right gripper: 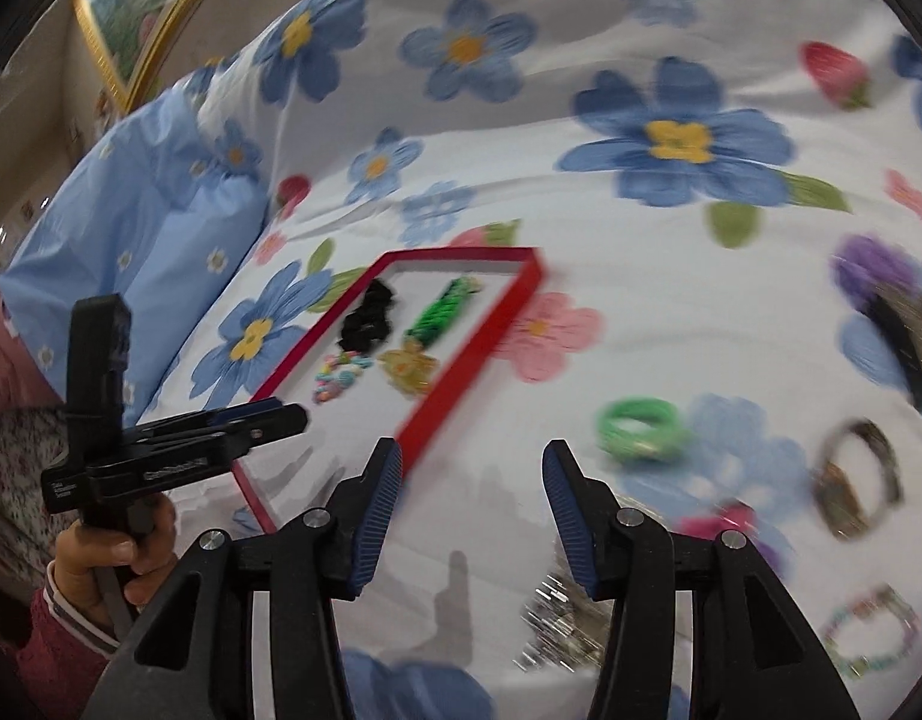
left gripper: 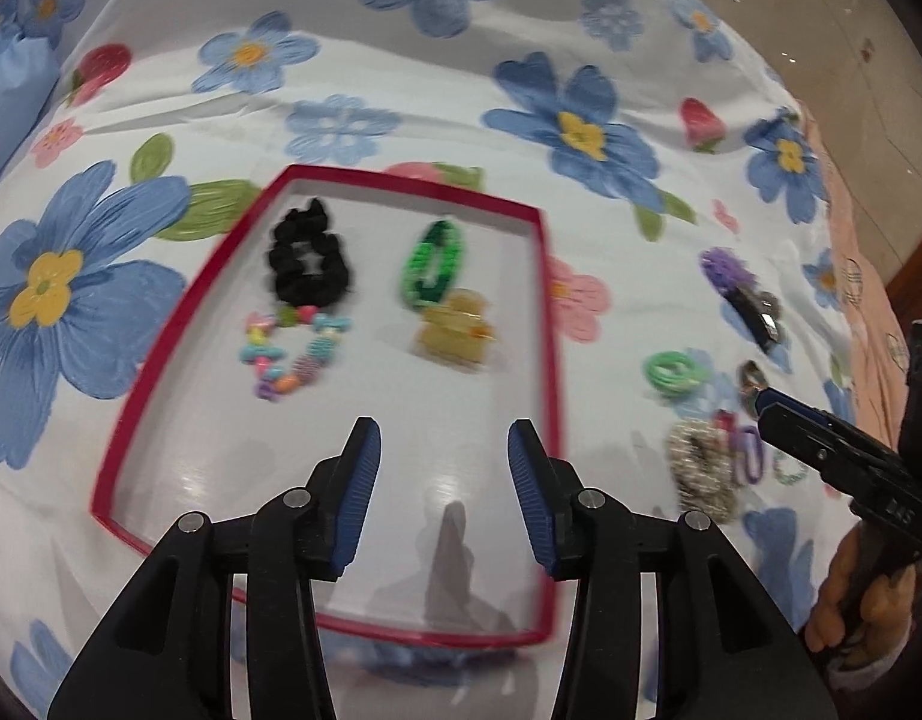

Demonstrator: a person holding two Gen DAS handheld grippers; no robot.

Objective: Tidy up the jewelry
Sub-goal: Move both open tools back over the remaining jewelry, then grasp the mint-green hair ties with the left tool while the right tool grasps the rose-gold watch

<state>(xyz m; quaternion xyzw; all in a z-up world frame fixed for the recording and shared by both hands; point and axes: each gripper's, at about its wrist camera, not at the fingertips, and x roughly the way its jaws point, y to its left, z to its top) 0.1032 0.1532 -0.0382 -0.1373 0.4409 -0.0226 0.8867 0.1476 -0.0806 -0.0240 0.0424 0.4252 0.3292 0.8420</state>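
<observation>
Bedspread, floral, carries everything. Loose pile lies outside the red tray (left gripper: 550, 324): green hair tie (right gripper: 640, 429) sits just ahead-right of our right fingers (right gripper: 469, 516), lying flat, silver scrunchie (right gripper: 556, 624) right beneath them. Both sets released, nothing between; left fingers (left gripper: 443, 495) hover over bare tray floor. We judge the right hand nearer for the next pick.
</observation>
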